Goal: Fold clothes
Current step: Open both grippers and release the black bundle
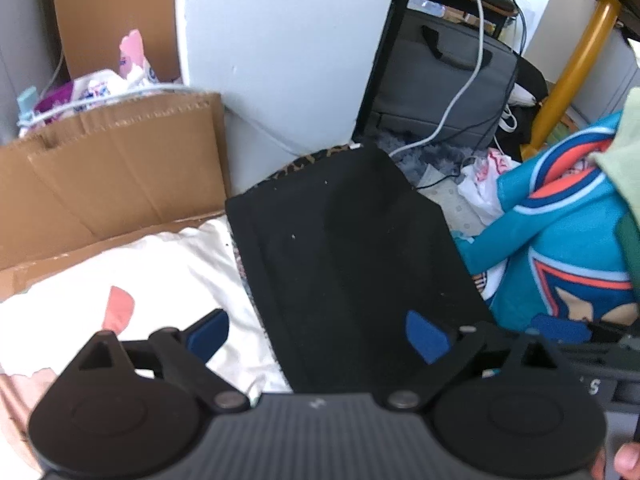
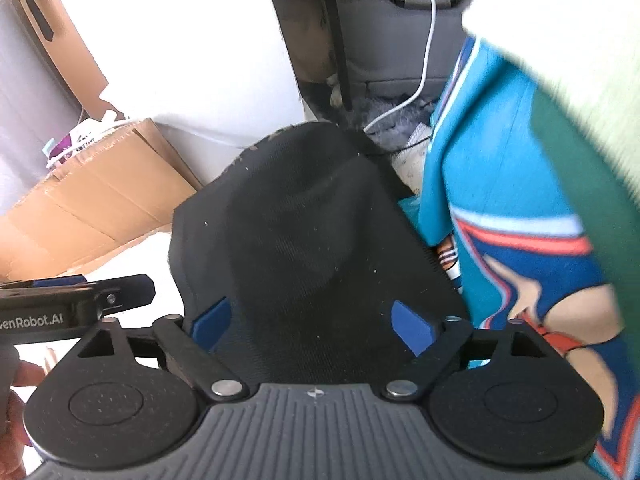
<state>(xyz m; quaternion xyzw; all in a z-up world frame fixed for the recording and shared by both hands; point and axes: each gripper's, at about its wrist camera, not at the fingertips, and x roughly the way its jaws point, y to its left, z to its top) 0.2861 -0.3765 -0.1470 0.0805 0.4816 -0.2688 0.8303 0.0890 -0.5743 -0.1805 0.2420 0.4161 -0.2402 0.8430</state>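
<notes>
A folded black garment (image 1: 348, 248) lies flat in the middle of both views (image 2: 308, 240). My left gripper (image 1: 318, 334) hovers over its near edge, open, nothing between its blue pads. My right gripper (image 2: 312, 326) is also open above the same near edge. In the right wrist view the left gripper's body (image 2: 76, 300) shows at the left. A white garment with a pink mark (image 1: 132, 300) lies left of the black one. A teal, blue and orange printed garment (image 1: 560, 240) is heaped on the right (image 2: 520, 220), with pale green cloth (image 2: 560, 40) over it.
An open cardboard box (image 1: 112, 176) stands at the left against a white wall (image 1: 280, 40). Behind the clothes are a grey bag (image 1: 444, 80), a white cable (image 1: 472, 72), a black frame and a yellow wooden leg (image 1: 576, 68). A person's fingers (image 2: 16, 380) show at the edges.
</notes>
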